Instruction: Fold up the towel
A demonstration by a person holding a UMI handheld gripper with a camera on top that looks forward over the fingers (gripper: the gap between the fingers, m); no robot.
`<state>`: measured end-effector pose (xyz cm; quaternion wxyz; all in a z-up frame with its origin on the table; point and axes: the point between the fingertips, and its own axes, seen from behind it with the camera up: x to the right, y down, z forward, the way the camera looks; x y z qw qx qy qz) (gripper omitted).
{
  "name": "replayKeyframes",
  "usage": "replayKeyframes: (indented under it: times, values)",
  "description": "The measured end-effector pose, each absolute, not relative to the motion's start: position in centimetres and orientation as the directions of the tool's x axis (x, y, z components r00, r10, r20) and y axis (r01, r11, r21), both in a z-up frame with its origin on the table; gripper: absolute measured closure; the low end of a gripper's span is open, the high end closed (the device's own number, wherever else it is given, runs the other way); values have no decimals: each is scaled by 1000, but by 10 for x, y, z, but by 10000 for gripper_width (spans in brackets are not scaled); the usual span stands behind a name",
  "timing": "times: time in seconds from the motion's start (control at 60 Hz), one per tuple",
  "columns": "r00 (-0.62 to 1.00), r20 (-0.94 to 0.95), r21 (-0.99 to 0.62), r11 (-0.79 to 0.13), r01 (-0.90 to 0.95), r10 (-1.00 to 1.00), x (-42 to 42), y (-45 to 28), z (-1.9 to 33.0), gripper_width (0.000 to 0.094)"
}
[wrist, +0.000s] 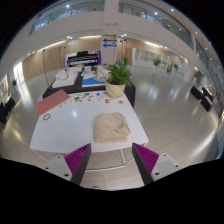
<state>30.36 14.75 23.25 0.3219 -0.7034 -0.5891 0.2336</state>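
A beige towel (112, 126) lies bunched on the near right part of a white table (70, 128). My gripper (112, 160) is held back from the table, above the floor, with the towel beyond and between the lines of the two fingers. The fingers (78, 156) with magenta pads stand wide apart and hold nothing.
On the table stand a potted plant (118, 78) at the far right, a pink sheet (52, 101) at the left and small items along the middle. A dark table (82, 76) with things stands behind. Open shiny floor (170, 110) lies at the right.
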Motion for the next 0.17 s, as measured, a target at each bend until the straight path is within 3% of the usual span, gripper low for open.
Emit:
replayKeyframes:
  times: [0.167]
  values:
    - [189, 80, -728, -72, 682, 979, 299, 144, 229, 80]
